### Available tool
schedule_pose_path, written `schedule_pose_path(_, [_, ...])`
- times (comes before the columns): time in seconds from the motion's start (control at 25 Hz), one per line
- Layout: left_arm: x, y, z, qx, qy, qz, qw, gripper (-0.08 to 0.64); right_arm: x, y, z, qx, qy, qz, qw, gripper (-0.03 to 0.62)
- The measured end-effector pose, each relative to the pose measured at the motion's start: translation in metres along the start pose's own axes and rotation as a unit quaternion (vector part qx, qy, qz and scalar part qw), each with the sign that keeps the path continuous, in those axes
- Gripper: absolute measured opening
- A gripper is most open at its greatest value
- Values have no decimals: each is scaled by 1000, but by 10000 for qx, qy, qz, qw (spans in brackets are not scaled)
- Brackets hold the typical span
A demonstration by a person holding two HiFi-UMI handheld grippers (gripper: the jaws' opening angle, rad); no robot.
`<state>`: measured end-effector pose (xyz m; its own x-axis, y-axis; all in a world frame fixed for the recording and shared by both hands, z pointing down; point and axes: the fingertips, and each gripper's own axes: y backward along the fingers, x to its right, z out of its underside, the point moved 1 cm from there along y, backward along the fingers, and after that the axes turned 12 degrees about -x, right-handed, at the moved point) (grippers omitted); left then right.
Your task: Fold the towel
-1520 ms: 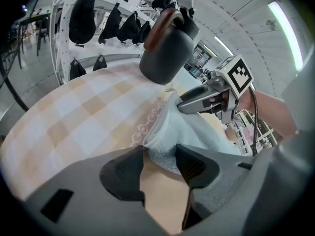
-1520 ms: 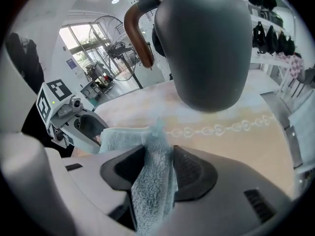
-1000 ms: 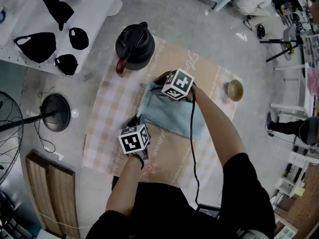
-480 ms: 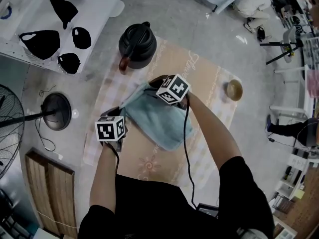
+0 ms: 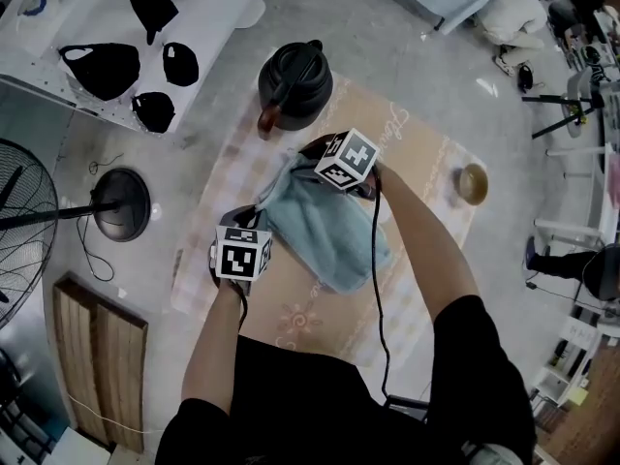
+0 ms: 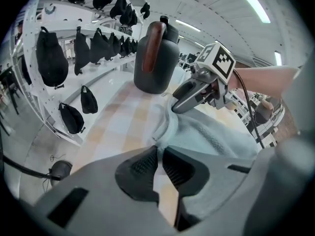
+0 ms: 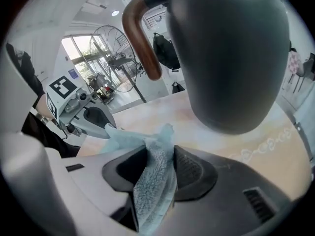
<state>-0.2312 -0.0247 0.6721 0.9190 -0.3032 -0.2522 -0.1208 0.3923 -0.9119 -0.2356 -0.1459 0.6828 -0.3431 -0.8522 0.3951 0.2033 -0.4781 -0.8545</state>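
A light blue towel (image 5: 327,229) lies on the checked tablecloth (image 5: 225,170), its left edge lifted and stretched between the two grippers. My left gripper (image 5: 258,213) pinches the towel's near corner (image 6: 162,132); its jaws have just been closing and stand almost together on the cloth at the left gripper (image 6: 160,149). My right gripper (image 5: 302,159) holds the far corner just in front of the black kettle (image 5: 295,80). A thick bunch of towel (image 7: 156,176) fills the gap of the right gripper (image 7: 161,150); those jaws have just been opening, and both pads still touch the cloth.
The black kettle (image 7: 226,58) with a brown handle stands close behind the right gripper. A small bowl (image 5: 473,182) sits on the table's right side. A fan base (image 5: 118,204) is on the floor to the left, beside a white rack (image 5: 107,37) with black bags.
Both grippers have shifted left across the table with the towel's edge. The left gripper rolled and pulled its corner out, so the edge now stretches between them.
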Motion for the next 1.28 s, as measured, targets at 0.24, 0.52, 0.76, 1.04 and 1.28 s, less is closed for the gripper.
schedule_pose_path(0.24, [0,7,0,96,22,-49,9999,34,-4,10,0,262,245,122,9993,114])
schedule_pose_path(0.52, [20,33,-7,339,-392,2,9987,34,-26,47,8,652,471,491,9955,63])
schedule_pose_path(0.76, [39,51,-4,392,-605,117,9973,34,-47,68,23,659,442,825,9934,58])
schedule_pose_path(1.04, [37,46,1,290,-361,238,9986,34,-39,52,13,432,476,985,9931,61])
schedule_pose_path(1.28, [21,29,9,150,-36,313,9994,34,-22,16,1,-132,709,891,9934,125])
